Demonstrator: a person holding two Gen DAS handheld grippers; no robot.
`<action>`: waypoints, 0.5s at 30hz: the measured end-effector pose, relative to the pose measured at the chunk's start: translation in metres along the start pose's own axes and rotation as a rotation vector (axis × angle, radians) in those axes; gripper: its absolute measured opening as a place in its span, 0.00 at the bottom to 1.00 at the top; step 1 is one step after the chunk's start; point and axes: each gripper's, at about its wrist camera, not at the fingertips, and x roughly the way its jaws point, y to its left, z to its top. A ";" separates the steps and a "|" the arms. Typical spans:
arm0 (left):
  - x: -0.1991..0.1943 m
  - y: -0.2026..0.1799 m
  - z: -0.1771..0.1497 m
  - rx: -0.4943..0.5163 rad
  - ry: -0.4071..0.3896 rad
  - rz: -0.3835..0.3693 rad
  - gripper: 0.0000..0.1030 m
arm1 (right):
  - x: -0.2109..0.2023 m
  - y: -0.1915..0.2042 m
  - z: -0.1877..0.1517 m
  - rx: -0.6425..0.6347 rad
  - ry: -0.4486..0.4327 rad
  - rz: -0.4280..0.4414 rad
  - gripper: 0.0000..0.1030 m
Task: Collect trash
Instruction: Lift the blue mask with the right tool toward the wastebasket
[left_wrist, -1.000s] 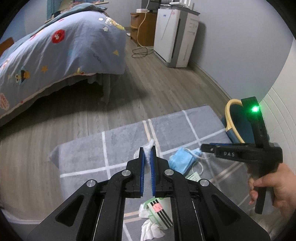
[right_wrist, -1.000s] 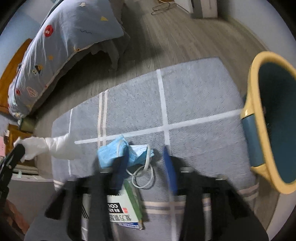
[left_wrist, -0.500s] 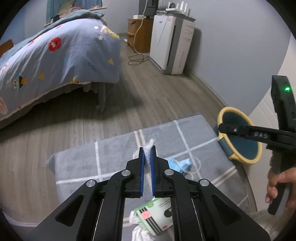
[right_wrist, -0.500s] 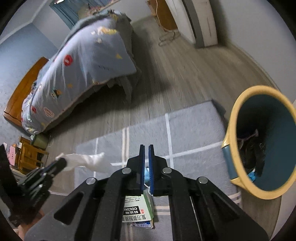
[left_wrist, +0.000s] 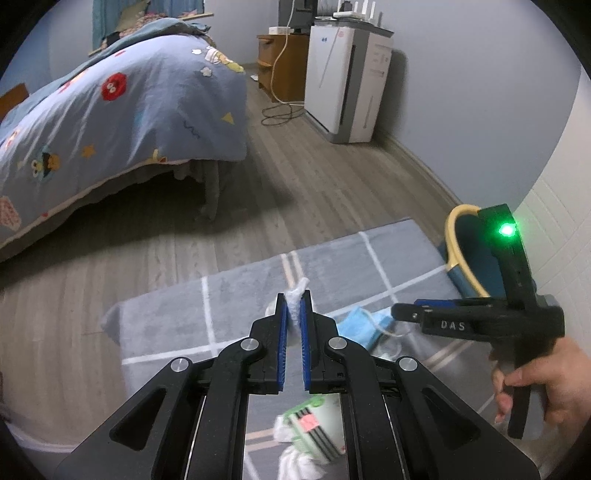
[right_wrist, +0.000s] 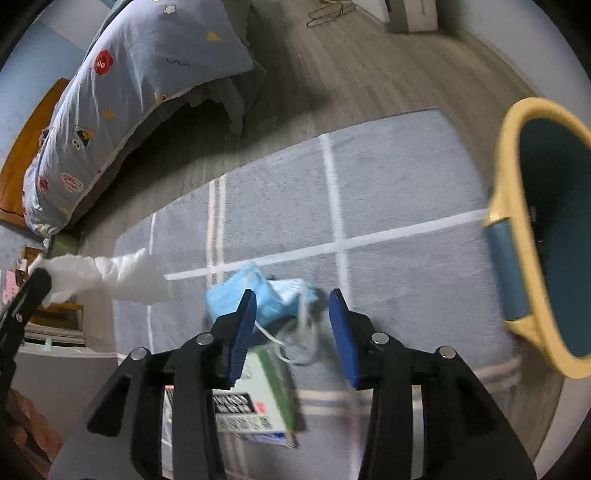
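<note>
My left gripper is shut on a white tissue, which trails from it as a long white wad in the right wrist view. My right gripper hovers low over a crumpled blue face mask on the grey rug. Its jaws are opening, and the mask lies below the gap without either pad touching it. A green and white carton lies just nearer than the mask. The yellow-rimmed teal bin stands at the rug's right edge with dark trash inside.
A bed with a blue patterned quilt fills the far left. A white appliance and a wooden cabinet stand by the back wall, with a cable on the wood floor. A hand holds the right gripper's handle.
Half a second ago the right gripper was raised with its jaws shut; it has dropped low over the mask with its jaws apart. The left gripper still holds the tissue in the same place.
</note>
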 end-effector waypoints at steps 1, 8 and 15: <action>0.002 0.004 -0.001 0.000 0.004 0.001 0.07 | 0.005 0.004 0.001 -0.001 0.007 0.002 0.53; 0.006 0.016 -0.003 -0.003 0.017 -0.007 0.07 | 0.044 0.017 0.000 -0.011 0.073 -0.065 0.62; 0.006 0.015 0.001 -0.010 0.010 -0.020 0.07 | 0.039 0.013 0.001 -0.029 0.032 -0.061 0.08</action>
